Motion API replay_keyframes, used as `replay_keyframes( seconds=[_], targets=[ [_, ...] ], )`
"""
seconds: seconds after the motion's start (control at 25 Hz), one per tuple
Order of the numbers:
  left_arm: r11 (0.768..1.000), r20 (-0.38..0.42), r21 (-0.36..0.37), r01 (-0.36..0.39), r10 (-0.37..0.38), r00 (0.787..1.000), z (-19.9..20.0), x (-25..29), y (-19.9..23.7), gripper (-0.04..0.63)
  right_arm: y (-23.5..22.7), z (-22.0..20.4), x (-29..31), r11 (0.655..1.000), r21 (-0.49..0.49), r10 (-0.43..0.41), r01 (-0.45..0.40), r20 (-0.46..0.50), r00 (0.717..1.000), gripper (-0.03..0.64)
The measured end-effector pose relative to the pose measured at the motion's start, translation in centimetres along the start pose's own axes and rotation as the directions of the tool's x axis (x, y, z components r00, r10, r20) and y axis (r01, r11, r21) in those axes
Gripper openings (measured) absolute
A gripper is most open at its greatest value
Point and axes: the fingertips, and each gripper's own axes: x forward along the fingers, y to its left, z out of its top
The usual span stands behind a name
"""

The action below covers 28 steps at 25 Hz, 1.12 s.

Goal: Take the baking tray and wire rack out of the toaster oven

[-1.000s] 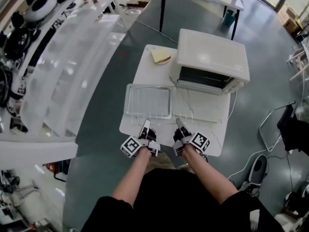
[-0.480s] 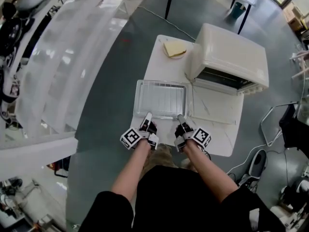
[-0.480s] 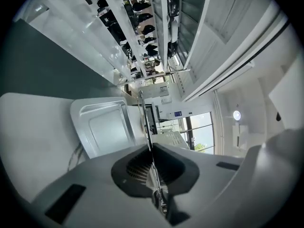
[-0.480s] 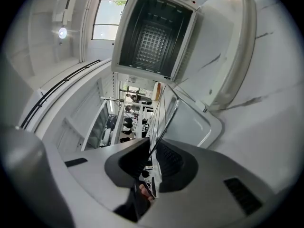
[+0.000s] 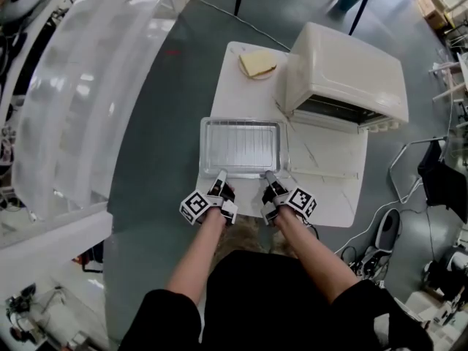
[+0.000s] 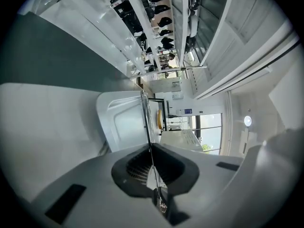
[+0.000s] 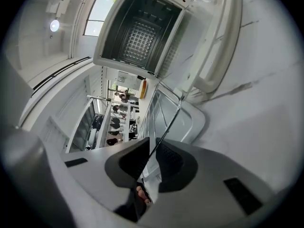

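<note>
The baking tray (image 5: 204, 148) sits on the left half of the white table (image 5: 322, 199), and the wire rack (image 5: 243, 146) lies inside it. At the tray's near edge my left gripper (image 5: 221, 174) is shut on the rim. In the left gripper view, my left gripper (image 6: 151, 160) clamps that thin edge, with the tray (image 6: 121, 122) seen edge-on ahead. My right gripper (image 5: 269, 175) is shut at the near right corner. The right gripper view shows my right gripper (image 7: 153, 153) pinching a wire of the rack (image 7: 171, 118) just over the tray rim.
The white toaster oven (image 5: 344, 68) stands at the back right with its door (image 5: 325, 152) folded down beside the tray. Its cavity (image 7: 140, 30) is dark. A yellowish slice (image 5: 257, 64) lies at the table's far end. Grey floor surrounds the table.
Both grippers have come down together with the tray and rack, which now lie lower on the table next to the oven door. The grips look unchanged.
</note>
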Motion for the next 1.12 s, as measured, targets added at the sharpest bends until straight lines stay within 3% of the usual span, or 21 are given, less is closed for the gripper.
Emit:
replay_keyframes(
  seconds=[0.2,0.36,0.44,0.56,0.72,0.8,0.92,1.12],
  targets=[
    [0.994,-0.096,-0.063,-0.087,0.081,0.992,-0.1,0.4,2.1,0.023,-1.4,0.0,0.9,0.998,0.023,-0.063,0.063,-0.006,0.998,0.057],
    [0.987,-0.177,0.039,-0.157,0.161,0.971,-0.4,0.3,2.2,0.053,-1.7,0.0,1.2,0.995,0.046,-0.093,0.093,-0.003,0.996,0.054],
    [0.980,-0.219,0.097,-0.172,0.190,0.957,-0.7,0.1,2.0,0.125,-1.9,-0.1,1.3,0.991,0.079,-0.108,0.108,0.004,0.994,0.049],
    [0.979,-0.249,0.087,-0.186,0.202,0.947,-1.0,-0.7,2.2,0.166,-2.4,-0.2,1.5,0.982,0.147,-0.126,0.121,0.028,0.992,0.041],
    [0.972,-0.278,0.085,-0.221,0.236,0.931,-2.2,-1.6,2.9,0.164,-2.7,-0.4,1.7,0.978,0.153,-0.148,0.143,0.024,0.989,0.041],
    [0.965,-0.274,0.073,-0.253,0.264,0.925,-2.5,-1.8,3.3,0.097,-3.1,-0.7,1.7,0.973,0.166,-0.166,0.160,0.021,0.986,0.041],
    [0.959,-0.260,0.082,-0.271,0.283,0.923,-2.6,-1.6,3.4,0.052,-3.4,-0.8,1.6,0.972,0.157,-0.180,0.174,0.022,0.984,0.043],
    [0.960,-0.261,0.054,-0.276,0.281,0.924,-2.8,-1.1,3.7,0.040,-3.9,-0.7,1.5,0.967,0.168,-0.198,0.193,0.015,0.980,0.043]
  ],
)
